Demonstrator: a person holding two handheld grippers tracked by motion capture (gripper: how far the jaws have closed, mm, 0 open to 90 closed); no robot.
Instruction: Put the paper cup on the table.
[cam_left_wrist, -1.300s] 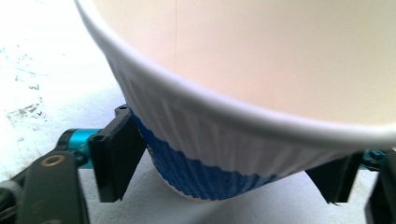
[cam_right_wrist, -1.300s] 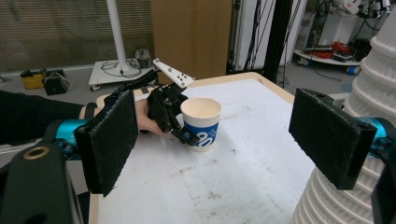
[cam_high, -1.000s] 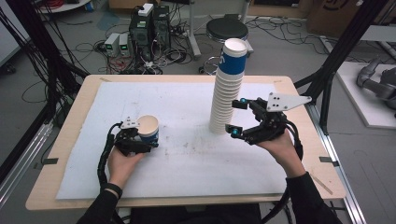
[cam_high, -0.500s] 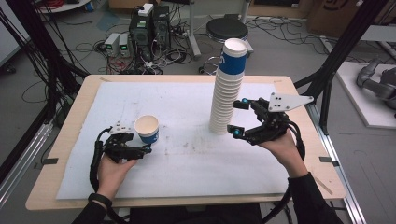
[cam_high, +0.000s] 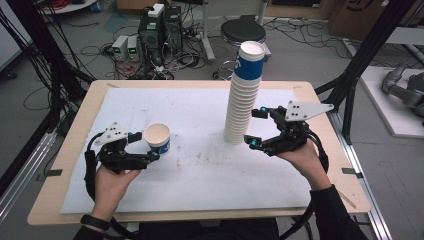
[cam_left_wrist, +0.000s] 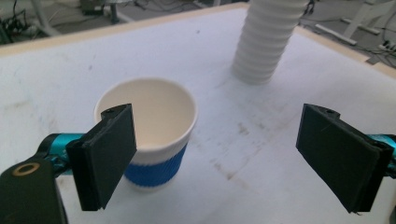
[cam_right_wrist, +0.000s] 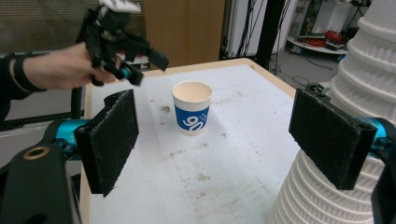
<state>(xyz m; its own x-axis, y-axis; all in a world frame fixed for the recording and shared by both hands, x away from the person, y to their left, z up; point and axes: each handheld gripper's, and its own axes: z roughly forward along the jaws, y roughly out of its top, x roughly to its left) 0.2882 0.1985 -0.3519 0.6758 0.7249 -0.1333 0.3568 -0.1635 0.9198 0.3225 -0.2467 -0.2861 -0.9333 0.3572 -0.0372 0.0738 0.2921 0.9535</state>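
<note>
My left tongs (cam_high: 150, 146), gaping wide and empty, have just opened; the upright cup (cam_high: 157, 138) stands released just beyond them.

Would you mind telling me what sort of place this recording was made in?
Most likely a robotics lab or workshop: computer towers stand on a floor strewn with cables, a black metal frame surrounds the paper-covered wooden table, and a black stool stands behind it.
</note>
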